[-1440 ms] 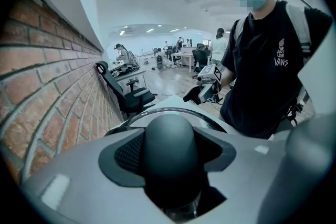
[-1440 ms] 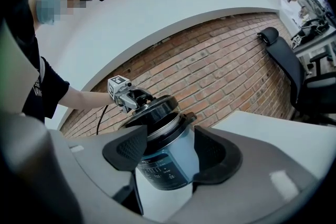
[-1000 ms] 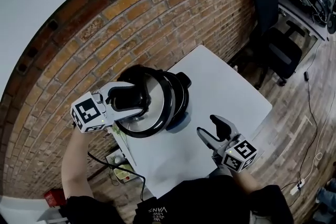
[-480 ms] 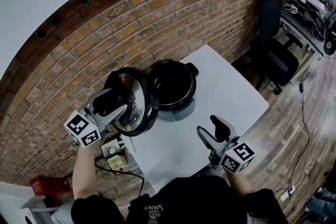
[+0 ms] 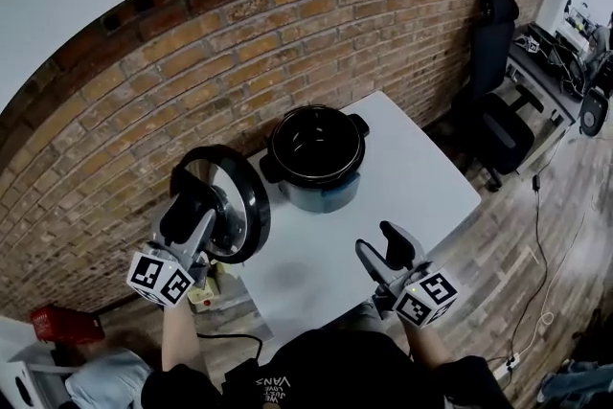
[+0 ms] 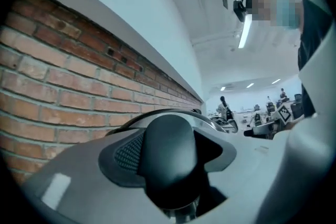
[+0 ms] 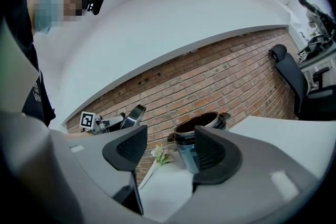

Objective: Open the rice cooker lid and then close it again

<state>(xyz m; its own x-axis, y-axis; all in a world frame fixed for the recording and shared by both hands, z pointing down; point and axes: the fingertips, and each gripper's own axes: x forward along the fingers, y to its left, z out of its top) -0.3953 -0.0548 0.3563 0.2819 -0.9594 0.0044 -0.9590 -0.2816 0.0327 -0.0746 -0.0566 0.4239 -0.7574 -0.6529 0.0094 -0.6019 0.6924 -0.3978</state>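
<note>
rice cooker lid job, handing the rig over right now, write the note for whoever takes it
Left gripper: jaws closed on the knob of the lid, which is held on edge past the left side of the table, clear of the rice cooker.
Right gripper: jaws apart, nothing between them, over the table's near edge.
Rice cooker: on the table, uncovered.
Done: lid is off.
Left to do: bring the lid back over the rice cooker, seat it squarely, then let go of the knob.
</note>
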